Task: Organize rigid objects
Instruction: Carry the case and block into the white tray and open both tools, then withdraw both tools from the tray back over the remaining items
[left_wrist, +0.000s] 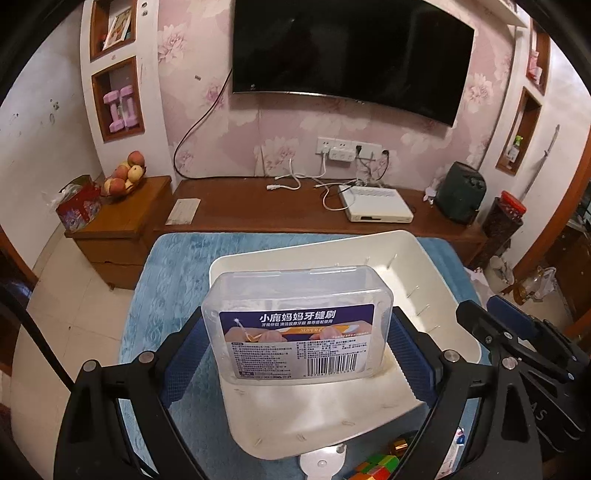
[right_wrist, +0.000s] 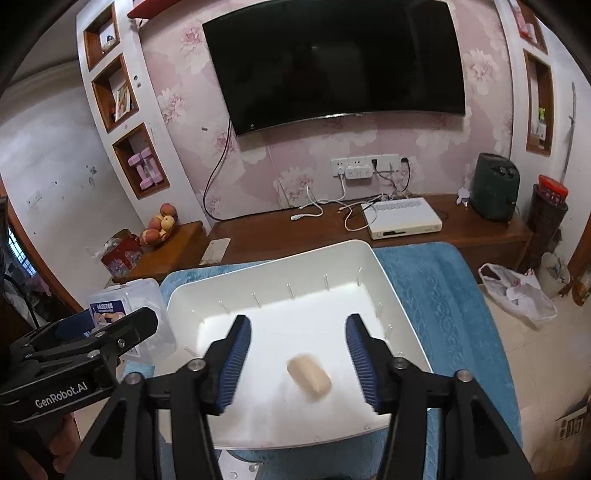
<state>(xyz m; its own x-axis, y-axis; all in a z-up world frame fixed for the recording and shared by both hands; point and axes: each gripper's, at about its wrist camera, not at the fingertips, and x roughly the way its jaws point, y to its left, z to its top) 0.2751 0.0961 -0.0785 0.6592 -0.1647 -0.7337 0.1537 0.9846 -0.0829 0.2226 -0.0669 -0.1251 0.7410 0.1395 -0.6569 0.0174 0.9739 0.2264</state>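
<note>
My left gripper (left_wrist: 295, 354) pinches the clear plastic box (left_wrist: 295, 325) upright between its blue pads, over the near left rim of the white tray (left_wrist: 436, 280). My right gripper (right_wrist: 295, 363) stands spread above the tray floor; a blurred beige block (right_wrist: 309, 376) lies between its fingers, untouched. The floor beyond is bare to the far wall. Both grippers tilt downward. Blue mat (right_wrist: 436, 295) borders the tray.
</note>
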